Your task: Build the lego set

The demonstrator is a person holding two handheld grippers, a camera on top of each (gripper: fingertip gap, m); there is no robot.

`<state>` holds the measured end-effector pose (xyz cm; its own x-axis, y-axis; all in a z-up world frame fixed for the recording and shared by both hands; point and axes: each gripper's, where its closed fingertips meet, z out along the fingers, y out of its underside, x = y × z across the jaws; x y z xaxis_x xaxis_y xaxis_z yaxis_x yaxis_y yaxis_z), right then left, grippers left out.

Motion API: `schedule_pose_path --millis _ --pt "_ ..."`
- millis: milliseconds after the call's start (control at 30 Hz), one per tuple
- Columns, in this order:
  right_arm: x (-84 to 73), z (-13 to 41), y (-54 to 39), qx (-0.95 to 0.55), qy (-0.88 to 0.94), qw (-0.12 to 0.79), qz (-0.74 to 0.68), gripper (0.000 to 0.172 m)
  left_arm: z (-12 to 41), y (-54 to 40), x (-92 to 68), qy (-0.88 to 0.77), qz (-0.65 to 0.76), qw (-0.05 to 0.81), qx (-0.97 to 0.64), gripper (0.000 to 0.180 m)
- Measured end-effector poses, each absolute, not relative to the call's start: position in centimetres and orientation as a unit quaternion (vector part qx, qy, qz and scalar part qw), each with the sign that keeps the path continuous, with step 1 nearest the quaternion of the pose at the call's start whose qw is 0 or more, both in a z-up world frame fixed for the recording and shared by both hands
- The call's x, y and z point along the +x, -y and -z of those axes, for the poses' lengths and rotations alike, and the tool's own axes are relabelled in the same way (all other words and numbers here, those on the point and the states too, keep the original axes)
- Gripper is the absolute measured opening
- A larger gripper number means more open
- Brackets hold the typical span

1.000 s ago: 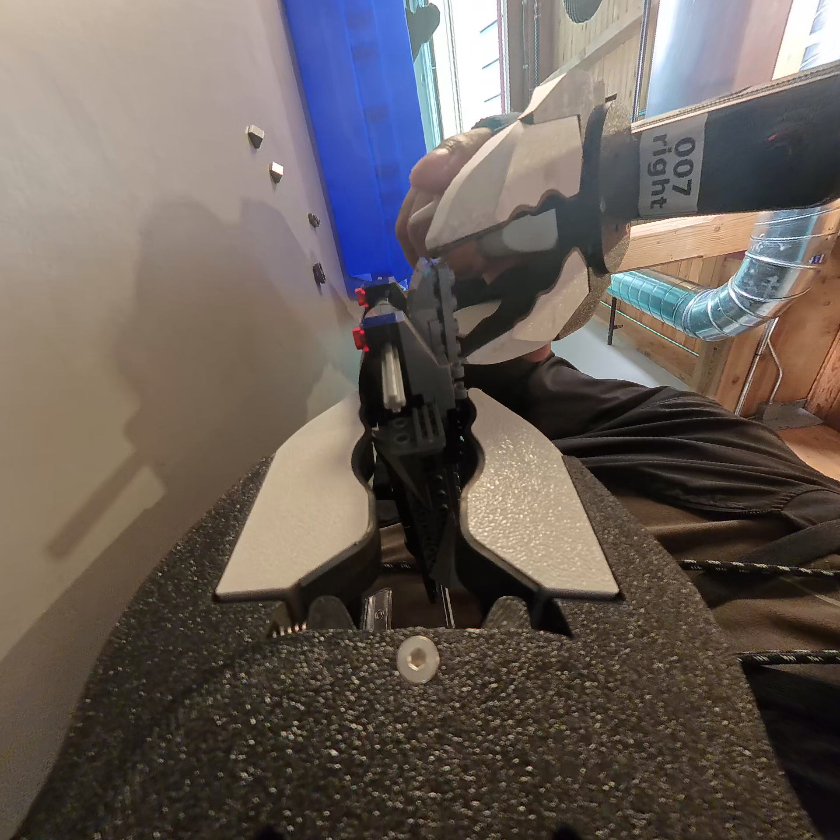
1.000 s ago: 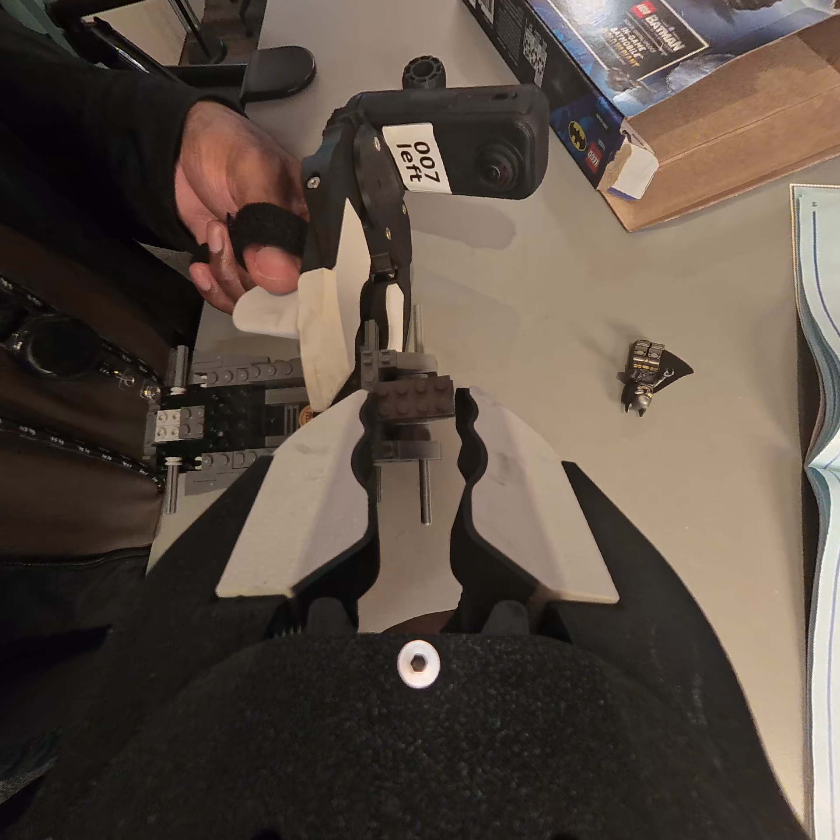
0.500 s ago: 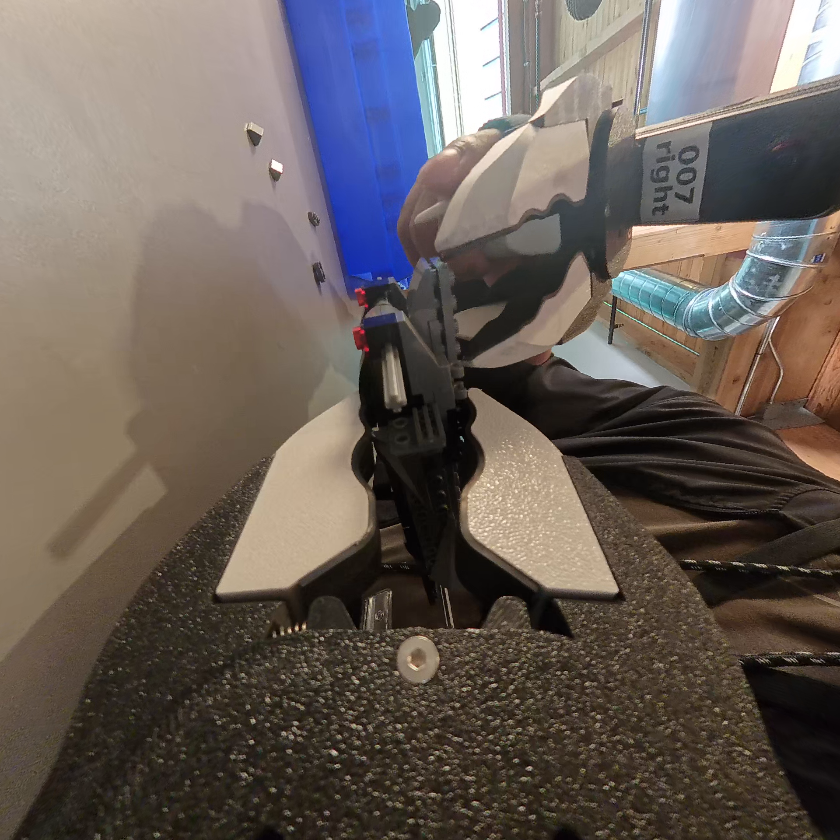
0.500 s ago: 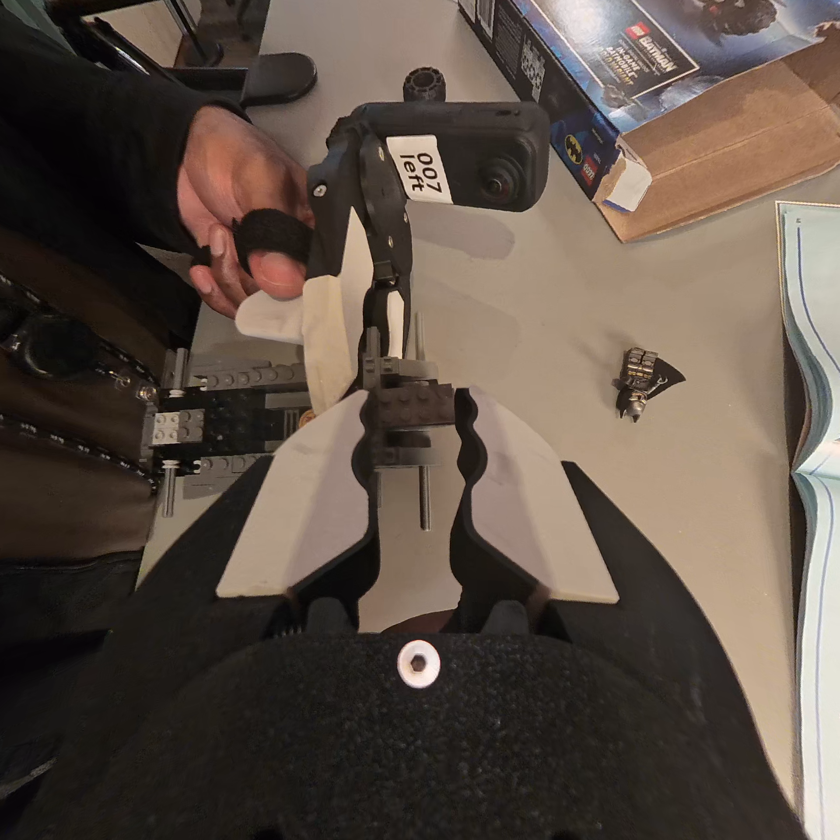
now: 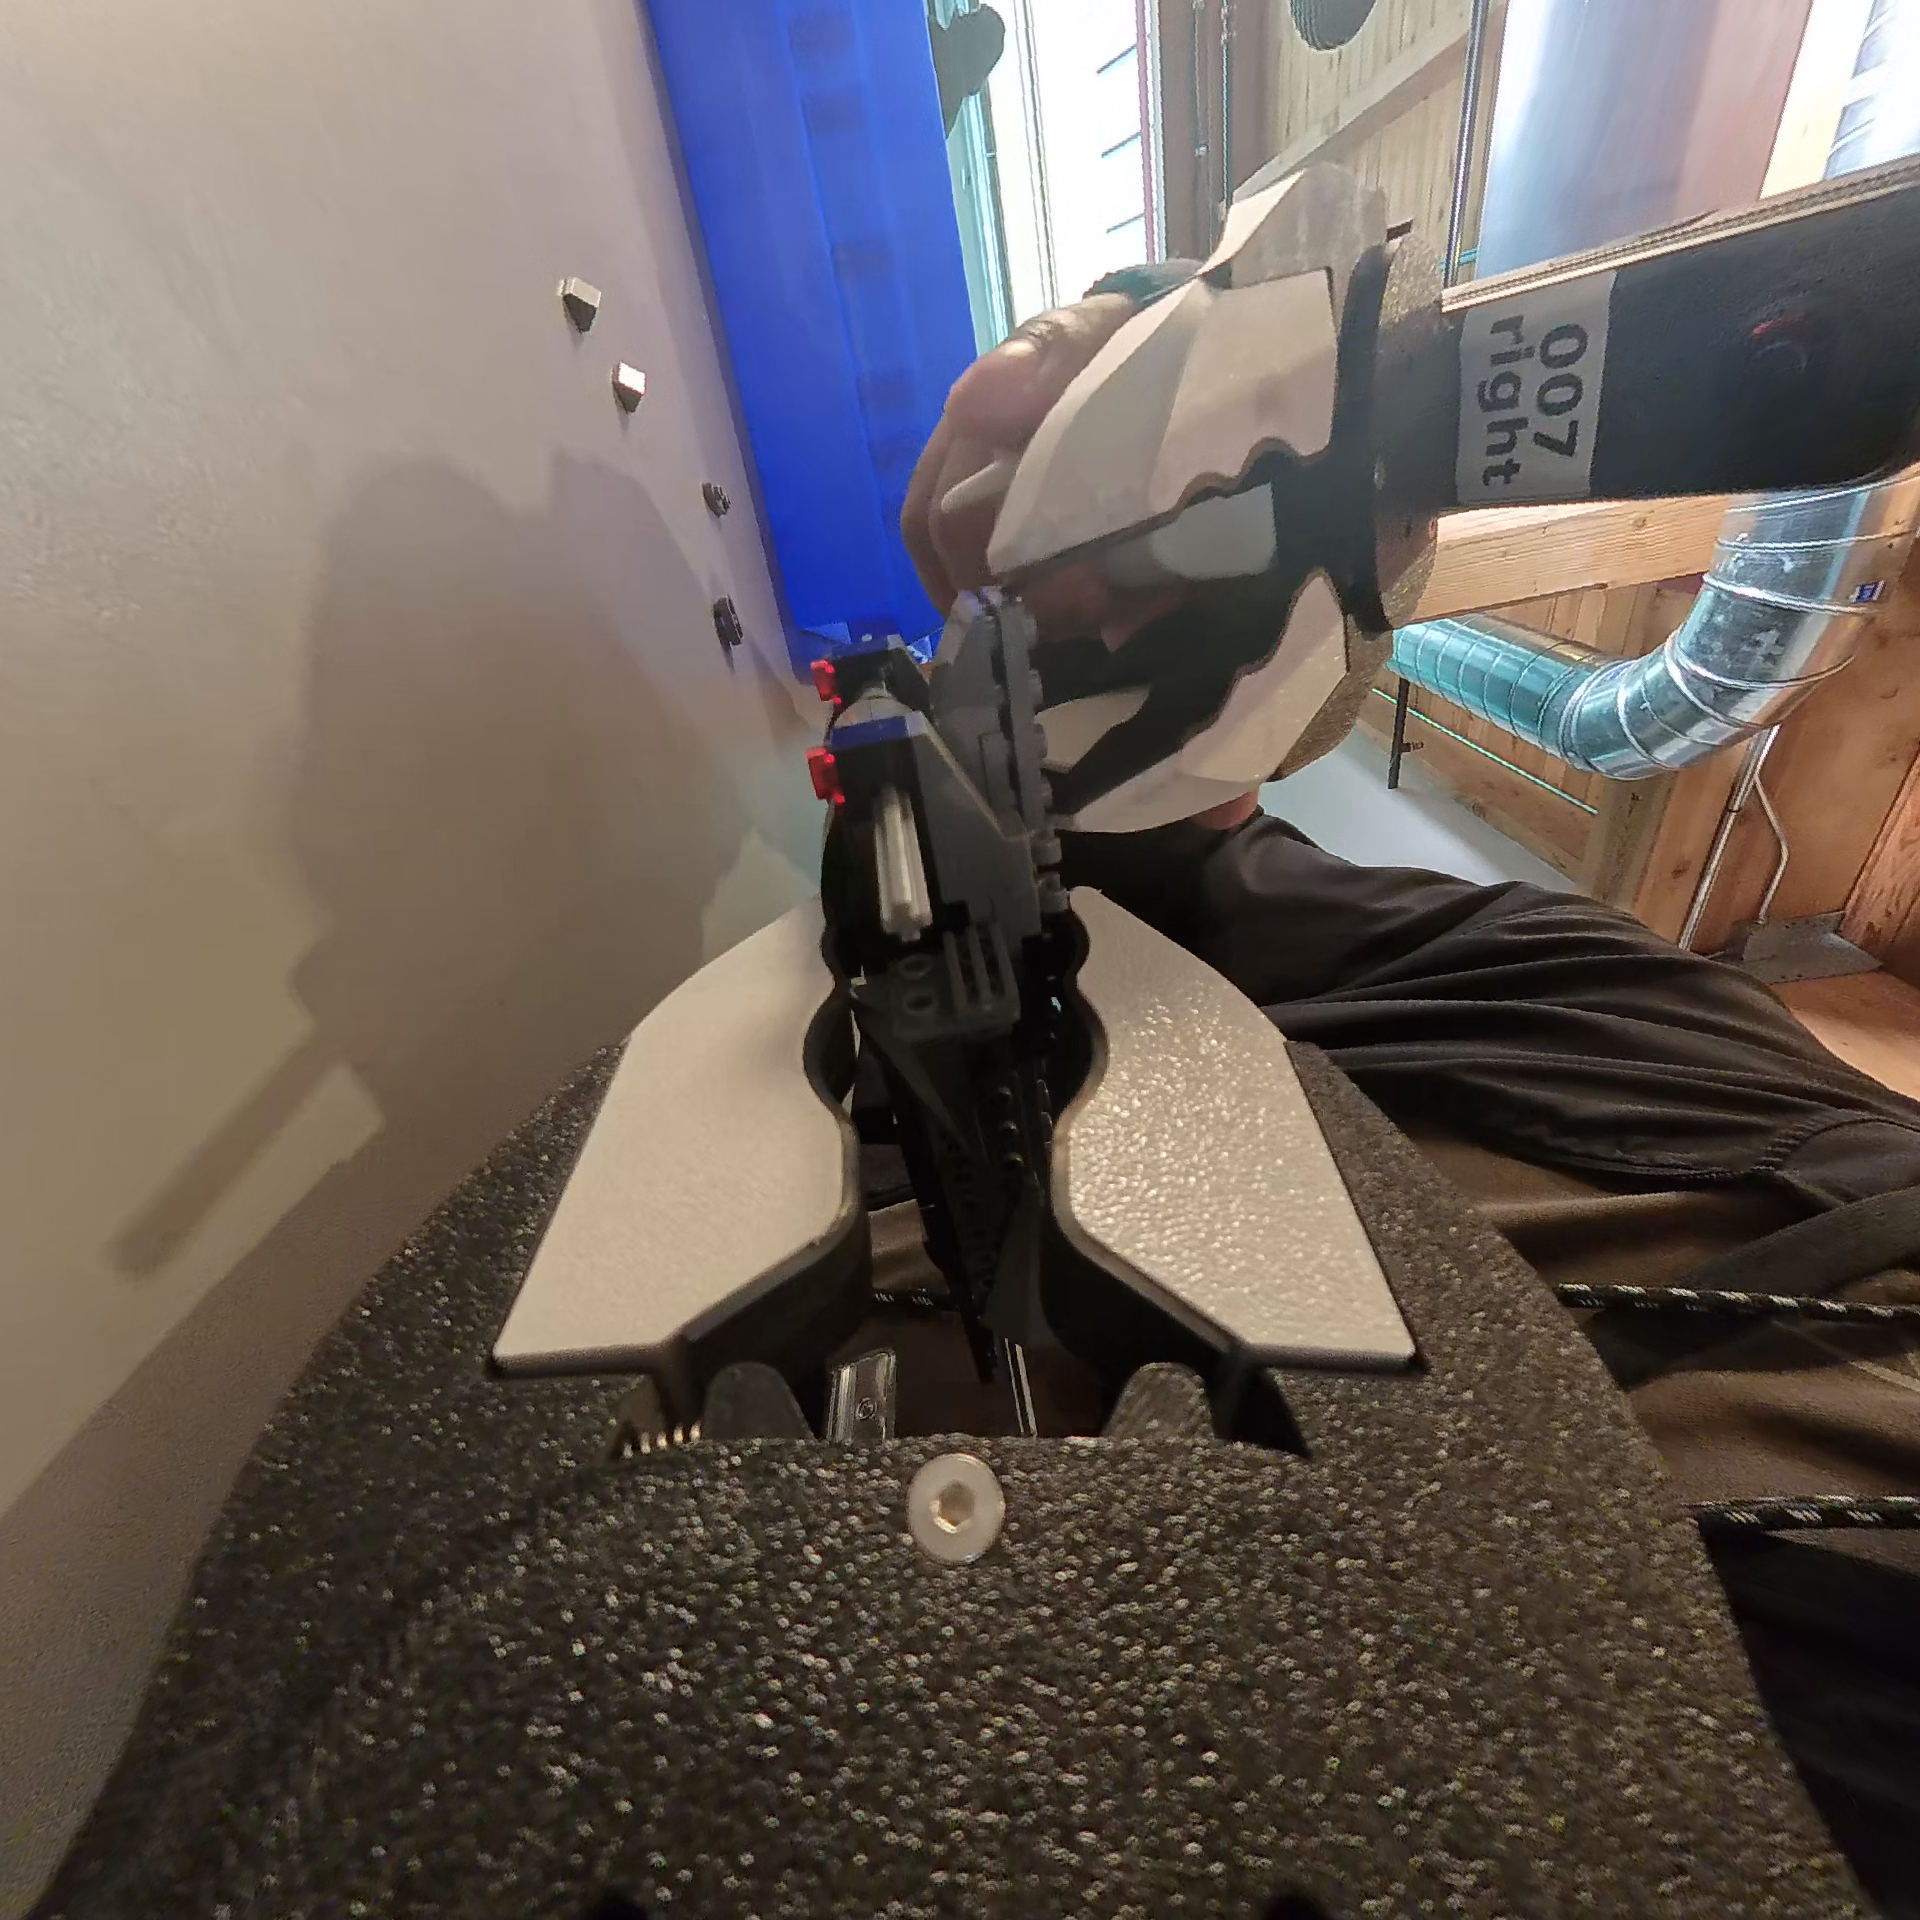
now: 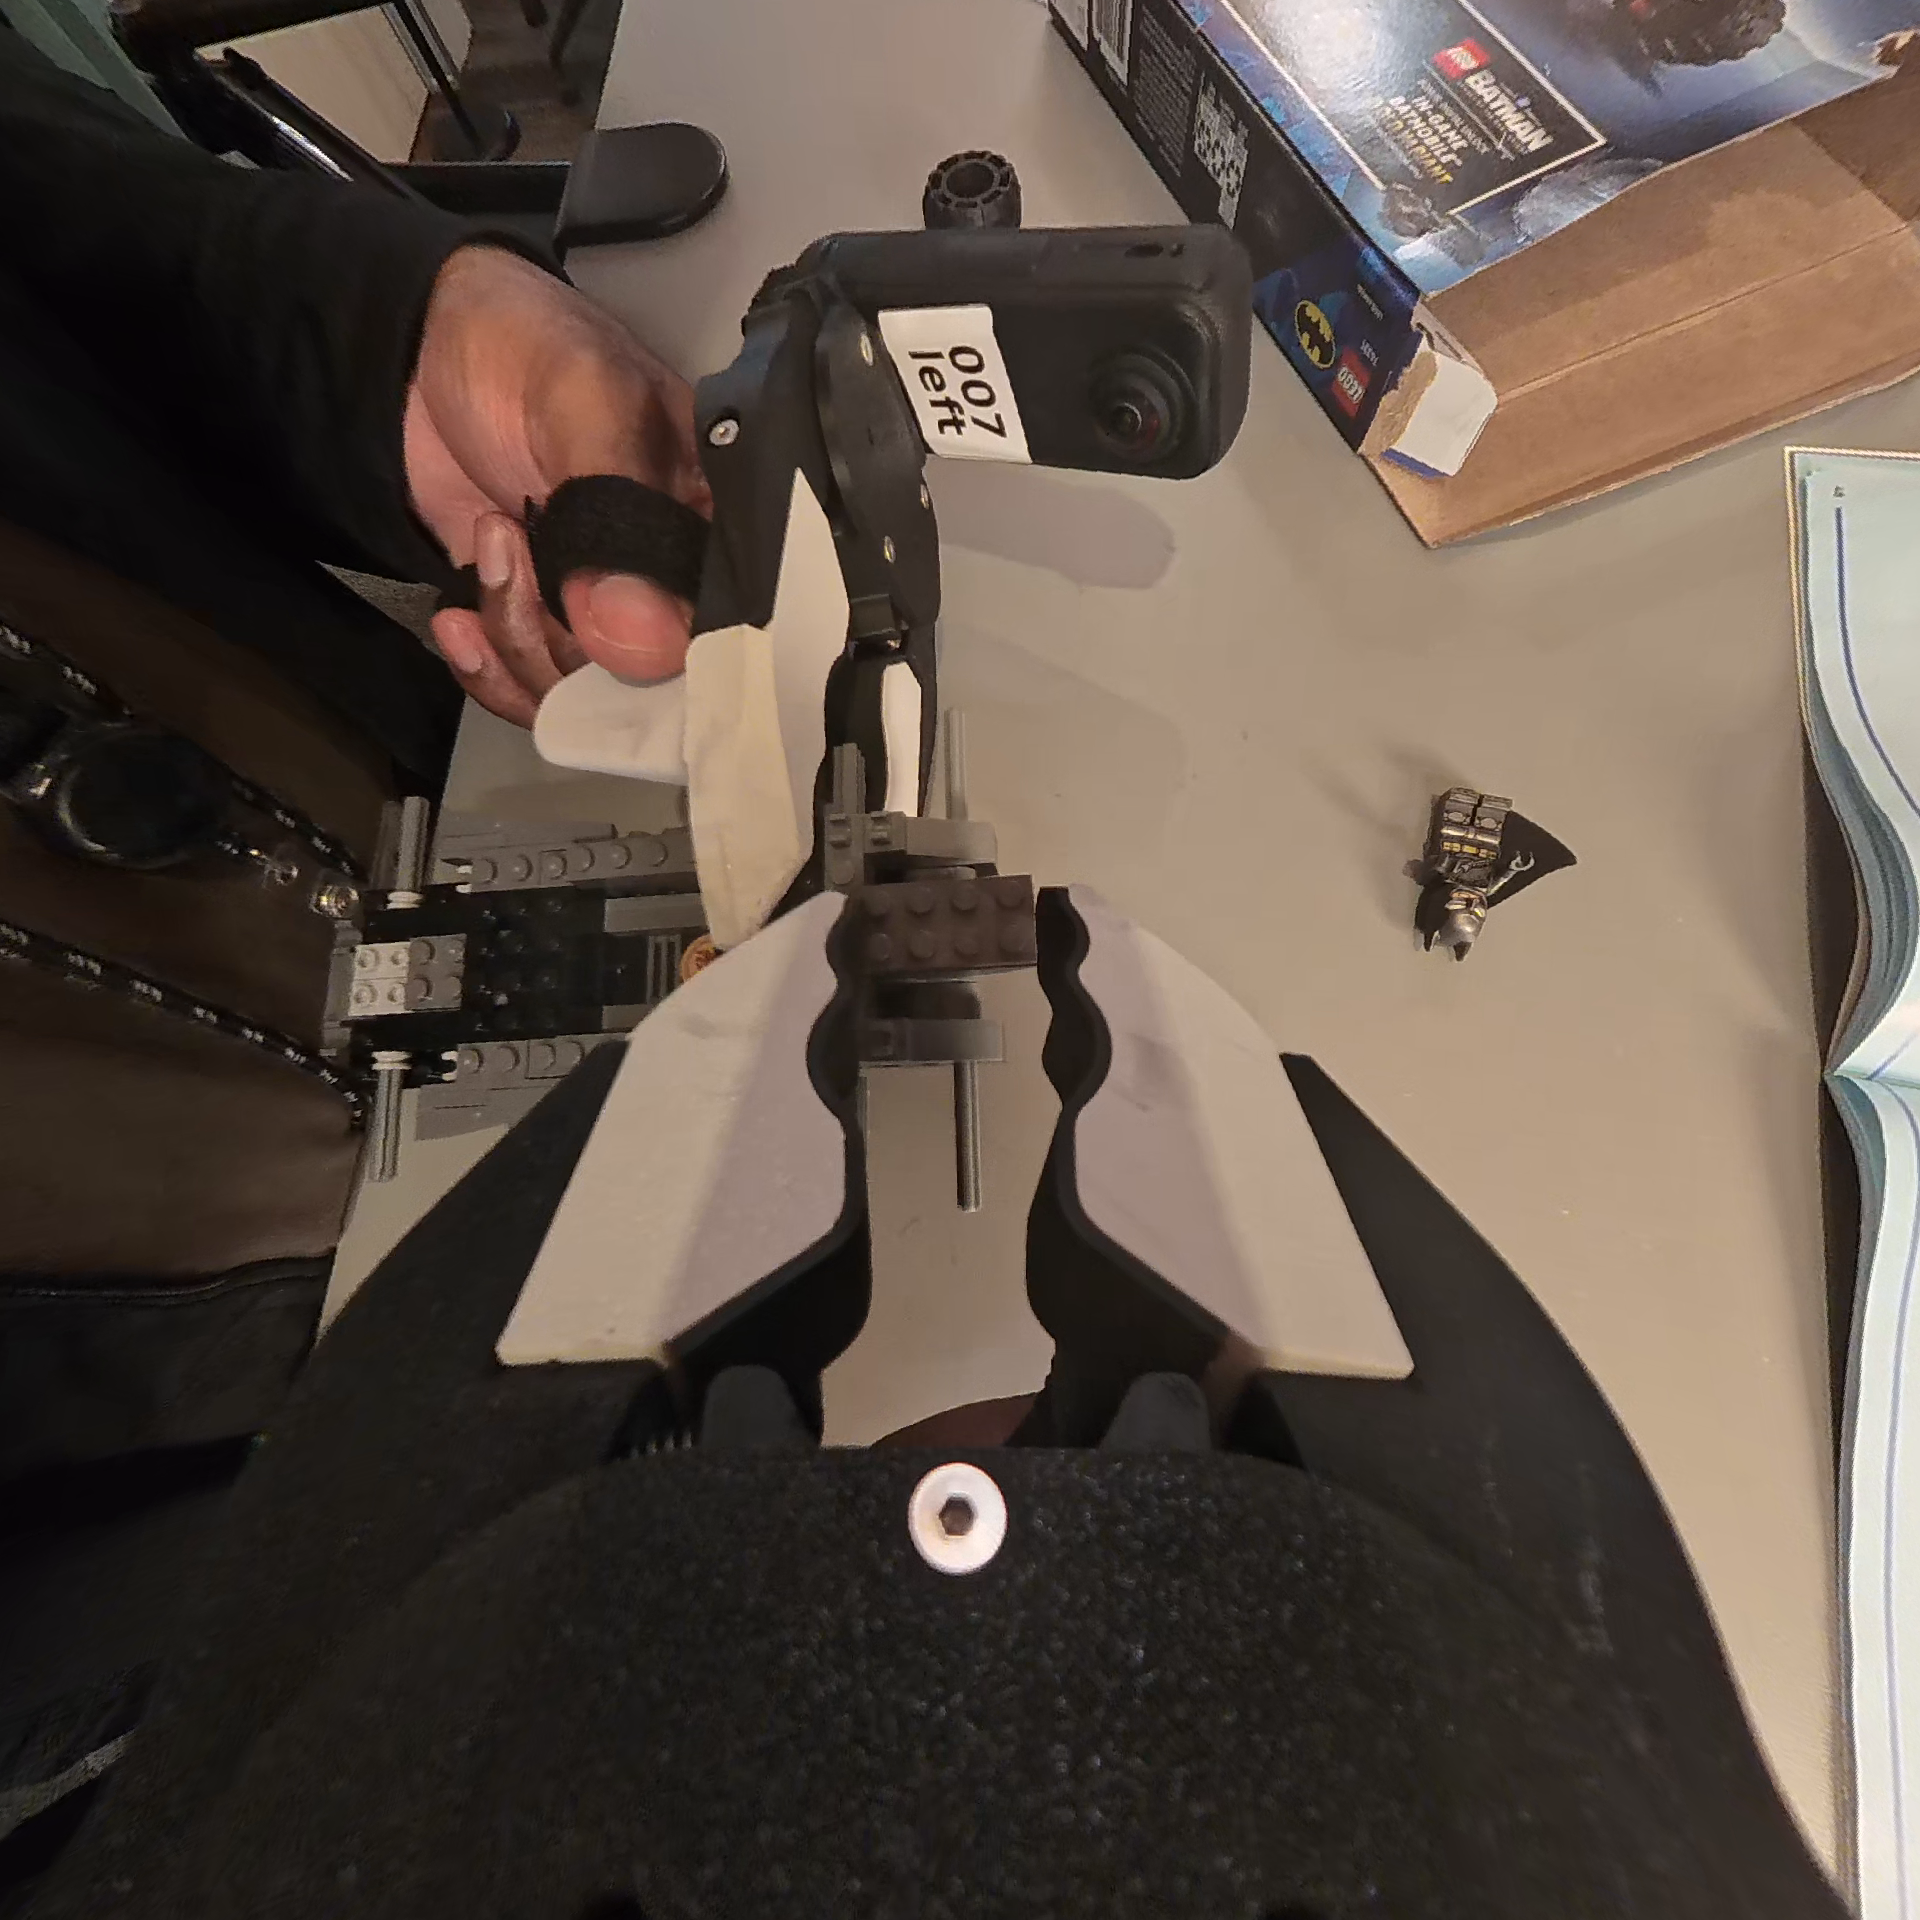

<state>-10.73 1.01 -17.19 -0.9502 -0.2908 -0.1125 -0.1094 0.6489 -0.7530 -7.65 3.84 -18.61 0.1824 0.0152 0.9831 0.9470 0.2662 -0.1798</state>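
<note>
Brick-built vehicle (image 5: pixel 951 894), studded dark-grey and black plastic with red tips, held off the tabletop (image 6: pixel 1299 665), clamped between the textured grey fingers (image 5: pixel 1195 1132) of the left hand-held gripper (image 5: pixel 951 997), unchanged from a second ago. Right hand-held gripper (image 6: pixel 940 935) still pinches its dark studded brick (image 6: pixel 940 925), jaws marginally tighter. Minifigure (image 6: pixel 1475 868), caped, right of the vehicle; printed cardboard box (image 6: pixel 1507 208) beyond.

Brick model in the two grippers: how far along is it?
Done: a dark body with red studs and an axle is built, clamped in the left gripper. In hand: the right gripper holds a dark grey brick against its far end. Left: a wheel and a minifigure lie loose on the table.
</note>
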Motion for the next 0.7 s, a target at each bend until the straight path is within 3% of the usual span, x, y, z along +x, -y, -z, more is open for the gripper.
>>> schedule_pose_path --millis 200,700 --pt "-11.3 16.5 -1.1 -0.076 -0.898 0.12 0.417 0.042 18.7 -3.7 -7.9 0.513 0.385 0.611 -0.464 0.036" --pt "-19.7 14.3 0.3 0.171 -0.816 0.12 0.54 0.033 18.1 -2.5 -9.8 0.505 0.39 0.627 -0.448 0.036"
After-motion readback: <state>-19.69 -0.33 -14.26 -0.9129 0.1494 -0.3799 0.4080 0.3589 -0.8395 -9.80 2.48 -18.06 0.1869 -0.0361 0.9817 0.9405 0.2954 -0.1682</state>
